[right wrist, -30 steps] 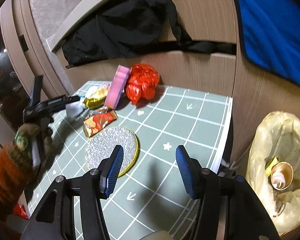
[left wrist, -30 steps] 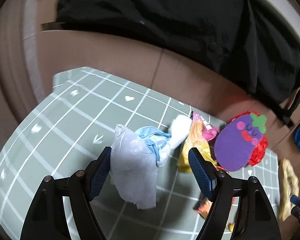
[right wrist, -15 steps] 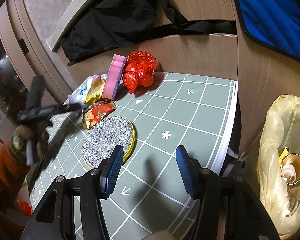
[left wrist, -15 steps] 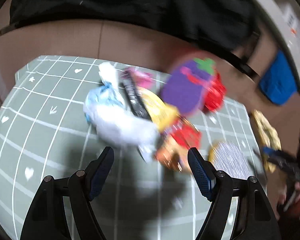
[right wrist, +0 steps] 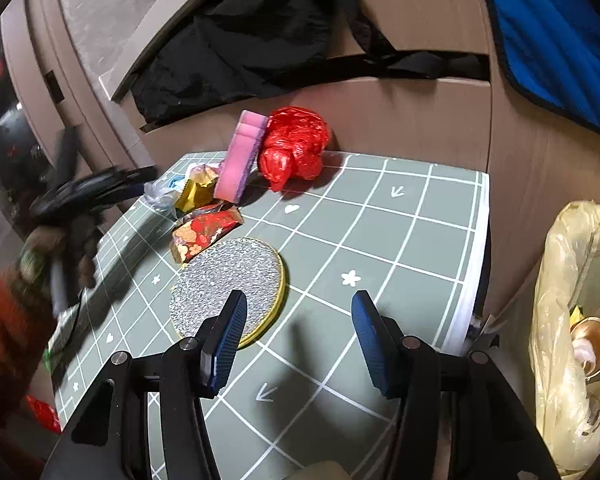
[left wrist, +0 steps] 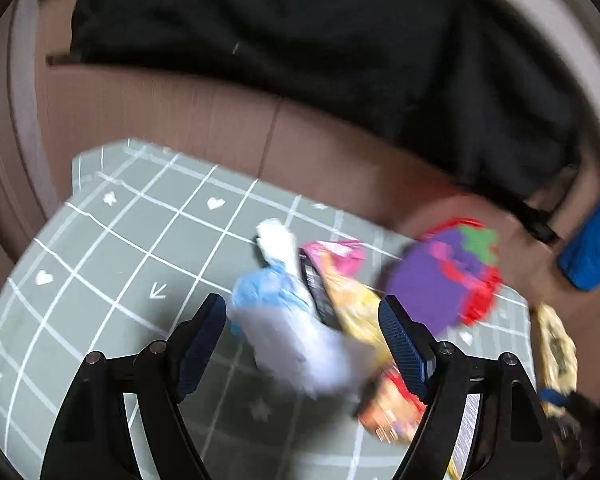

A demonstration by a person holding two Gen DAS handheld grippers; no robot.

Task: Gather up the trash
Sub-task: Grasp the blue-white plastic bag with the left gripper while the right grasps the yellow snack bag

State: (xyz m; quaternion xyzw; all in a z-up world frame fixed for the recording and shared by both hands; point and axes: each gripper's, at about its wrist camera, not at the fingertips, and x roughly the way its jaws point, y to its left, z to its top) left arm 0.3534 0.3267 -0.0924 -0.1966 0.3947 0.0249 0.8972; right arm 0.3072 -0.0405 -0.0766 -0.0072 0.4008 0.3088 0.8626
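Left gripper (left wrist: 302,336) fingers spread wide, gripping nothing; crumpled white plastic bag (left wrist: 300,352) lies between them on the grid-patterned green bench mat (left wrist: 112,248), blurred, snack wrappers (left wrist: 352,304) just right. Right gripper (right wrist: 298,342) fingers also released, over bare mat; glitter disc (right wrist: 228,284) just beside left finger. Lined trash bin (right wrist: 572,320) at far right, off the bench. Black jacket (right wrist: 244,40) behind.

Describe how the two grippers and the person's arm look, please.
Both the left gripper and right gripper have black linkage arms with silver pivot pins and jaws faced with ribbed blue pads. The left hand shows an orange sleeve.
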